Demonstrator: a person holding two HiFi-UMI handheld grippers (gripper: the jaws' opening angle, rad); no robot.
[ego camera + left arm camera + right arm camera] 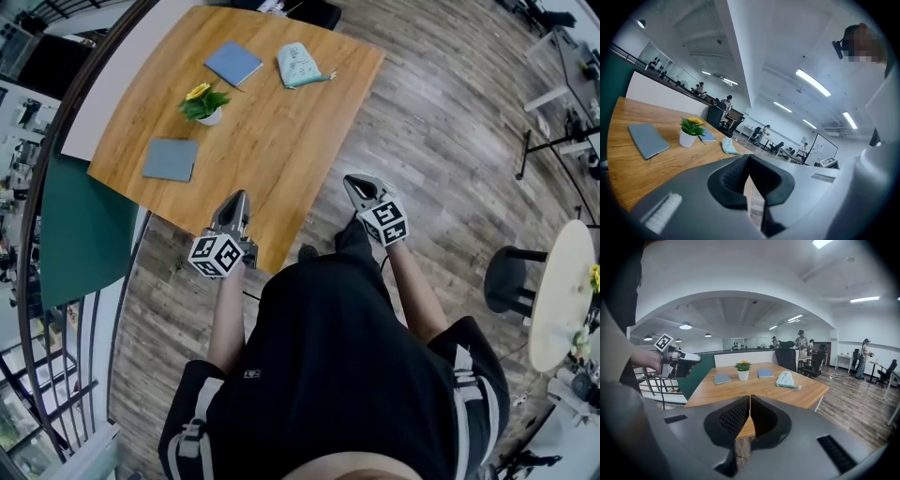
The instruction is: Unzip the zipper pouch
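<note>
Closest to you, your left gripper (pixel 236 199) and right gripper (pixel 356 184) both have their jaws pressed together with nothing between them. The left is over the near edge of the table (pixel 281 159); the right is just off it. Past the potted plant (pixel 203 103), the zipper pouch (pixel 298 66) lies flat near the far edge, well apart from both. It looks like soft, light fabric (likely to slide and bunch). Pin its body with one gripper and pinch what seems to be the pull tab (pixel 328 76) with the other.

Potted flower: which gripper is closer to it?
Left. The left gripper is over the table edge, short of the potted flower; the right gripper is off the table's side, farther away.
</note>
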